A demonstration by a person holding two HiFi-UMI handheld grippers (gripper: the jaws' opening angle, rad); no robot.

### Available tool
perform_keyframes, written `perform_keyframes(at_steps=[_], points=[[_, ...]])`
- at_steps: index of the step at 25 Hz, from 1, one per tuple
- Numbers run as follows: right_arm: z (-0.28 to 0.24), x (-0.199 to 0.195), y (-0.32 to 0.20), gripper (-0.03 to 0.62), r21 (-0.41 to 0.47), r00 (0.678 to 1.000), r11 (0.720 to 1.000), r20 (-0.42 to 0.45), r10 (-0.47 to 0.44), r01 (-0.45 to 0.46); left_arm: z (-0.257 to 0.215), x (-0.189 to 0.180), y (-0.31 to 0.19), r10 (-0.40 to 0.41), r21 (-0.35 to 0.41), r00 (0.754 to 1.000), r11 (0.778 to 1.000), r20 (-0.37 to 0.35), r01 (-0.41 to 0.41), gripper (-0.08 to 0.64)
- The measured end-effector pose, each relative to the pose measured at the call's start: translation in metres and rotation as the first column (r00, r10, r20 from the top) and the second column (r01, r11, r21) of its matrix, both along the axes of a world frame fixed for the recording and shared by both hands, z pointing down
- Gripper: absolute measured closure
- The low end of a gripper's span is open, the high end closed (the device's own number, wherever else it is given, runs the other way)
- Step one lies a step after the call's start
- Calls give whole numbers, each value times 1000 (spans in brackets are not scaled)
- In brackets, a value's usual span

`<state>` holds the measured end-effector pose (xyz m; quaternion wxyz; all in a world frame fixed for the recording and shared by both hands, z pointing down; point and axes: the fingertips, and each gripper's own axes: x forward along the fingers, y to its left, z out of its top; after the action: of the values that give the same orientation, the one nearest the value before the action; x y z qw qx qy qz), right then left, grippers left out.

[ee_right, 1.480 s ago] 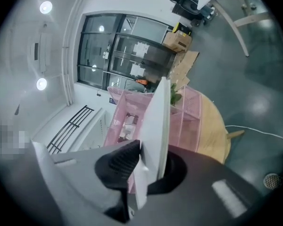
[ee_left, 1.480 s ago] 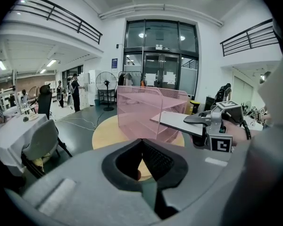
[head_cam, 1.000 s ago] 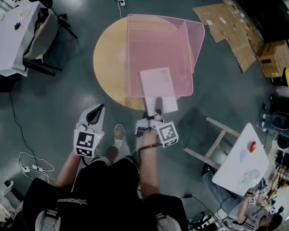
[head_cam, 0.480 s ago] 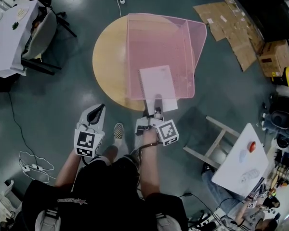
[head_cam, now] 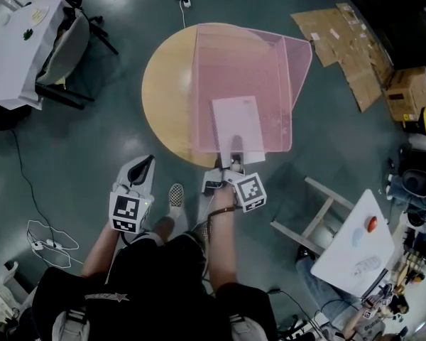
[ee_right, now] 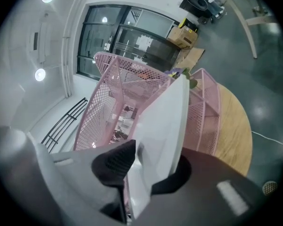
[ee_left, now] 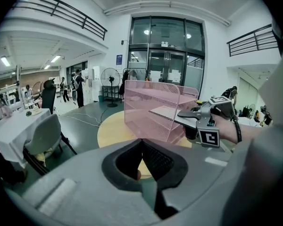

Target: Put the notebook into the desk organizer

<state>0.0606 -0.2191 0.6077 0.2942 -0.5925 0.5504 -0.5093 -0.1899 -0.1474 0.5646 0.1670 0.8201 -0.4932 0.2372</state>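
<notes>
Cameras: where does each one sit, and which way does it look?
Head view: on the person's head, looking down at table, desk organizer, notebook; arms show.
Left gripper view: on the left gripper, facing the desk organizer past shut jaws; right hand shows.
Right gripper view: on the right gripper, looking along the notebook between its opening jaws.
All share the desk organizer.

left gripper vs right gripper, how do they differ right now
The left gripper hangs over the floor, short of the table. The right gripper is at the near edge of the pink organizer.
The left gripper's jaws are together and empty. The right gripper's jaws are opening, with the white notebook between them.
Both carry a marker cube and point forward.
</notes>
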Motion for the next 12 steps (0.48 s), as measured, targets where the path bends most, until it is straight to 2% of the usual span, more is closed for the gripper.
perform_keyframes(at_steps=[3, 7, 10, 12], points=[[-3, -4, -10, 492, 28, 1000, 1000, 8, -14, 13, 0, -1, -1, -2, -2, 1000, 1000, 1, 2, 551], [-2, -7, -14, 456, 22, 1000, 1000, 12, -21, 20, 0, -4, 0, -9, -5, 1000, 1000, 1, 9, 551], [2, -6, -12, 359, -5, 1000, 1000, 1, -1, 1, 1, -6, 1, -12, -17, 1000, 1000, -1, 12, 549], [3, -5, -12, 327, -6, 1000, 1000, -1, 7, -7, 2, -7, 3, -12, -17, 1000, 1000, -1, 12, 549]])
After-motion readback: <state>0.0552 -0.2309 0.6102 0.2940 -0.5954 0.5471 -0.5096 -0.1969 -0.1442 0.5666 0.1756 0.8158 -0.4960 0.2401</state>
